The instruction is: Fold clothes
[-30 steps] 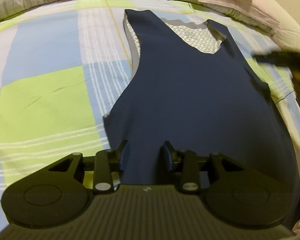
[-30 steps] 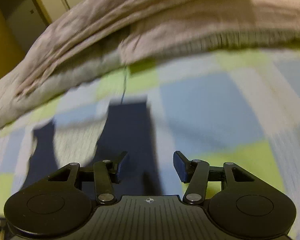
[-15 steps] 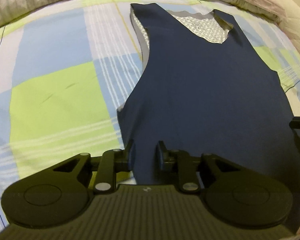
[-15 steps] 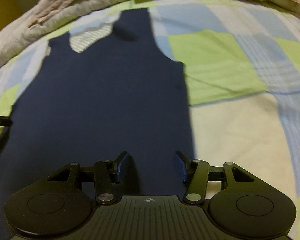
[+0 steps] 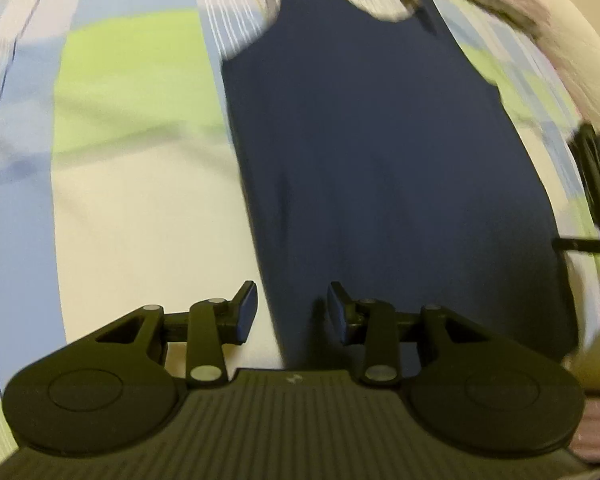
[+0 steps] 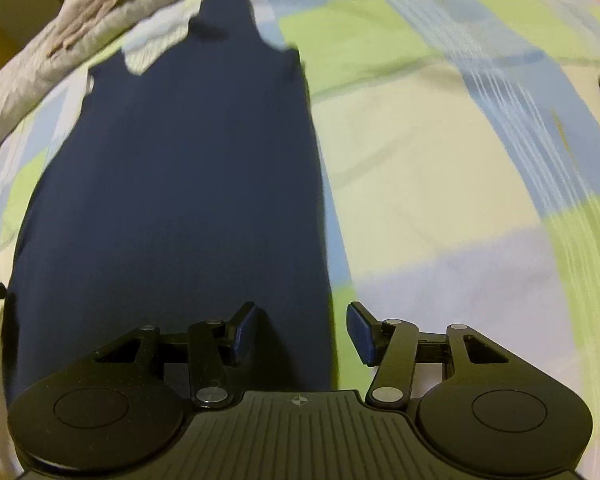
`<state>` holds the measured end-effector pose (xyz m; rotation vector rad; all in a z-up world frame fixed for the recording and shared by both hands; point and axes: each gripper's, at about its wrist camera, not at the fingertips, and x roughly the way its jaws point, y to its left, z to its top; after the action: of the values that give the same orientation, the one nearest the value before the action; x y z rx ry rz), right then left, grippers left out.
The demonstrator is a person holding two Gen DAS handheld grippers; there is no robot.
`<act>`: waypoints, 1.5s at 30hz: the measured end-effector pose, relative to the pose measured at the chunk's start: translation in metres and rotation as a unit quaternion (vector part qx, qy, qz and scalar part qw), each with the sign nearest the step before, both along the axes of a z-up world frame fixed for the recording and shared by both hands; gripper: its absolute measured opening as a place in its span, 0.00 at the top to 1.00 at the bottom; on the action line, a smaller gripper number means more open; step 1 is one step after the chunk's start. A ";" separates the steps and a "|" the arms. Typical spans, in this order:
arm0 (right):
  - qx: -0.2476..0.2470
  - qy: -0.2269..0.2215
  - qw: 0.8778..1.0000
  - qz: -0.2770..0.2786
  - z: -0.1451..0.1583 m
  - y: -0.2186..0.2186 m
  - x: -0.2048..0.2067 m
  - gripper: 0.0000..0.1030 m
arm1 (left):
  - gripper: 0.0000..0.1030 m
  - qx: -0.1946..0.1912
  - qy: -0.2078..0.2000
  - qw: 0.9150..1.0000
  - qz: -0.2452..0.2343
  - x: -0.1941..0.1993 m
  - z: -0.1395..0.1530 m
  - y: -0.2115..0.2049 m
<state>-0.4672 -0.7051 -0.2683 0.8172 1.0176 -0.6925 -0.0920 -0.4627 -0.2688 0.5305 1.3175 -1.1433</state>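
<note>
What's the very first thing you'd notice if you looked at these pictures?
The big dark blue sleeveless top jumps out first, lying flat in the middle of a bright checked bedsheet of green, blue and cream squares. Next come the two black hand-held grippers, the left hand-held gripper open over the top's left edge and the right hand-held gripper open over its right edge. A crumpled grey blanket sits beyond the straps.

— What's the garment?
— A dark navy sleeveless top, spread flat and face up on the bed, unfolded.
— Which way does it point?
— Straps and scooped neckline at the far end, hem at the near end; a pale patterned lining shows in the neck opening.
— Any wrinkles?
— It looks smooth, though the blur may hide small creases.
</note>
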 end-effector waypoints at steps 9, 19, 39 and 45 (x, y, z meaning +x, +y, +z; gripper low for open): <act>0.036 0.000 0.999 0.001 0.004 0.056 -0.063 0.49 | 0.67 0.037 0.040 0.998 -0.033 -0.070 -0.018 0.076; 0.021 0.003 1.000 -0.016 0.007 0.100 -0.095 0.49 | 0.66 -0.009 0.059 0.997 -0.046 -0.071 -0.018 0.108; 0.091 -0.004 0.995 -0.049 0.038 0.101 -0.143 0.98 | 1.00 -0.035 0.027 0.999 -0.020 -0.102 0.034 0.156; 0.106 0.011 0.994 -0.037 0.041 0.119 -0.163 0.98 | 1.00 -0.008 0.039 0.999 -0.016 -0.125 0.035 0.185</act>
<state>-0.6302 -0.5866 -0.2278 1.0376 1.0968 -0.6647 -0.2175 -0.2775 -0.2342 0.5024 1.3702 -1.2106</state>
